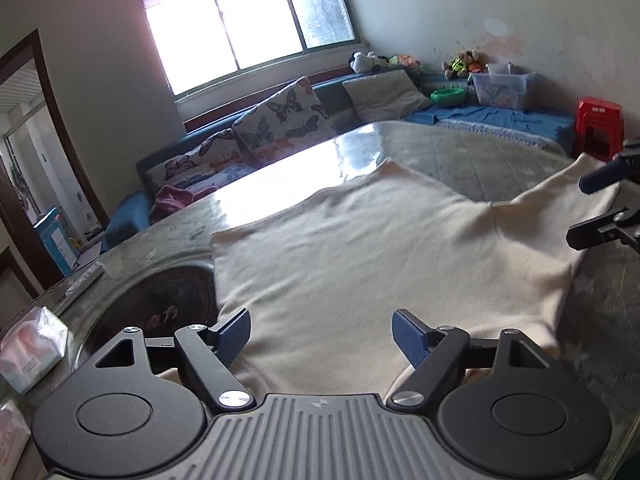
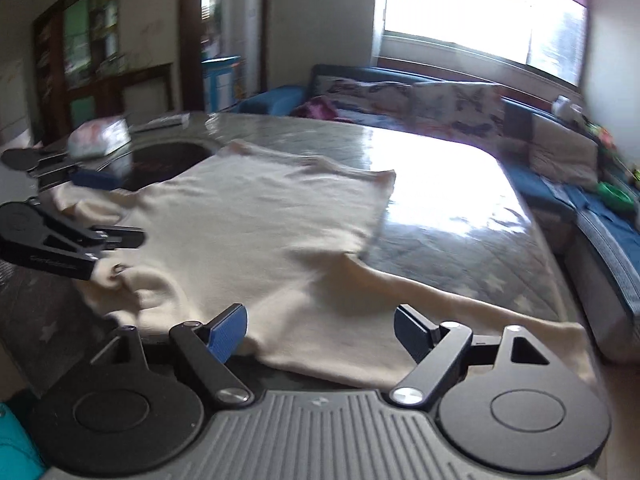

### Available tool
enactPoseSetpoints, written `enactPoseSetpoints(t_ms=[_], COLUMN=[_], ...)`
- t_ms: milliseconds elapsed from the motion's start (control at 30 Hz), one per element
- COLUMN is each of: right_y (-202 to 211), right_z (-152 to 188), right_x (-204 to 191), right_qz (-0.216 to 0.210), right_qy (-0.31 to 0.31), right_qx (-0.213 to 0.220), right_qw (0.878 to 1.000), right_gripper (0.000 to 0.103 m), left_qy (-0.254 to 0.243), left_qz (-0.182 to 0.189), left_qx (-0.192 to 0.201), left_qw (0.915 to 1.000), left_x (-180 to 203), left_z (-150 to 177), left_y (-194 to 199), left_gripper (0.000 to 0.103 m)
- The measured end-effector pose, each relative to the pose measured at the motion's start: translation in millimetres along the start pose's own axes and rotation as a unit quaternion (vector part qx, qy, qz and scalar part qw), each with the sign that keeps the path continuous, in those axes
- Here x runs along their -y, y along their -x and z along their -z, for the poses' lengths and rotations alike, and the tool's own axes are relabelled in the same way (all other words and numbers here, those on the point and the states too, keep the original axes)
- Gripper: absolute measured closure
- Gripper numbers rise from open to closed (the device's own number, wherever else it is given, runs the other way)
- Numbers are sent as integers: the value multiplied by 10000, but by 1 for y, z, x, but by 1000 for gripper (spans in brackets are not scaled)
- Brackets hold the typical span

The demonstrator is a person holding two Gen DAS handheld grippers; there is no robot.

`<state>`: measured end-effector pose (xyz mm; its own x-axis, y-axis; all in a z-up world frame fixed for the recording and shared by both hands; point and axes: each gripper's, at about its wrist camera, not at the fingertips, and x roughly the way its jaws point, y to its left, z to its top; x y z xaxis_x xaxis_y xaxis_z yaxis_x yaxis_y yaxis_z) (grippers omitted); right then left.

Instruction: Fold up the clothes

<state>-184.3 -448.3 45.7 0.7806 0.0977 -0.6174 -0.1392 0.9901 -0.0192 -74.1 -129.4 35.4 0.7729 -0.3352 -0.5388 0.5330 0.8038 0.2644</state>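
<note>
Shirt, cream and long-sleeved, lies spread on the table, reaching from right under both tools out toward the sofa. The left gripper hangs over the near edge of the cloth with its jaws wide apart and nothing between them. The right gripper is likewise spread wide and empty, poised over the near hem where a sleeve trails off to its right.

The step in hand looks like taking hold for a first fold. To do it well, I'd say each tool should drop until one pad slides under the cloth's edge, then close on a single clean layer, both at matching spots so the fold line runs straight. The bunched bit ahead and left of the right tool wants smoothing first, or the crease will carry it.

Beyond the shirt there is bare, glossy tabletop, room enough to carry a fold forward. Left of the left tool sit a dark round inset and a tissue pack, close to the cloth's side edge; swing clear of those. The table's right edge drops off just past the sleeve.
</note>
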Motion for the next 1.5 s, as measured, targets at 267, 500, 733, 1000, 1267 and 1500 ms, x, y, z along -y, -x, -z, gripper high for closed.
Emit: enactPoseSetpoints(t_ms=[267, 500, 733, 1000, 1267, 1500], right_y=[-7, -8, -6, 0, -4, 4], right_z=[19, 36, 36, 46, 46, 33], right_x=[72, 111, 134, 140, 142, 142], right_qz=[1148, 1717, 2083, 1904, 2083, 1954], right_qy=[-1030, -1417, -1555, -2013, -2216, -2159], right_qx=[-199, -341, -204, -243, -8, 361], right_qw=[9878, 9743, 9654, 9605, 9526, 9560], right_gripper=[39, 58, 61, 61, 80, 95], left_qy=[-77, -402, -649, -462, -277, -487], left_qz=[487, 803, 843, 768, 671, 810], left_qx=[93, 22, -44, 40, -112, -102], left_qw=[9987, 9960, 9943, 9960, 9973, 9955], left_x=[37, 68, 80, 70, 64, 76], left_z=[-18, -21, -15, -26, -26, -25], left_y=[-16, -31, -37, -33, -38, -39], left_gripper=[24, 25, 25, 24, 24, 23])
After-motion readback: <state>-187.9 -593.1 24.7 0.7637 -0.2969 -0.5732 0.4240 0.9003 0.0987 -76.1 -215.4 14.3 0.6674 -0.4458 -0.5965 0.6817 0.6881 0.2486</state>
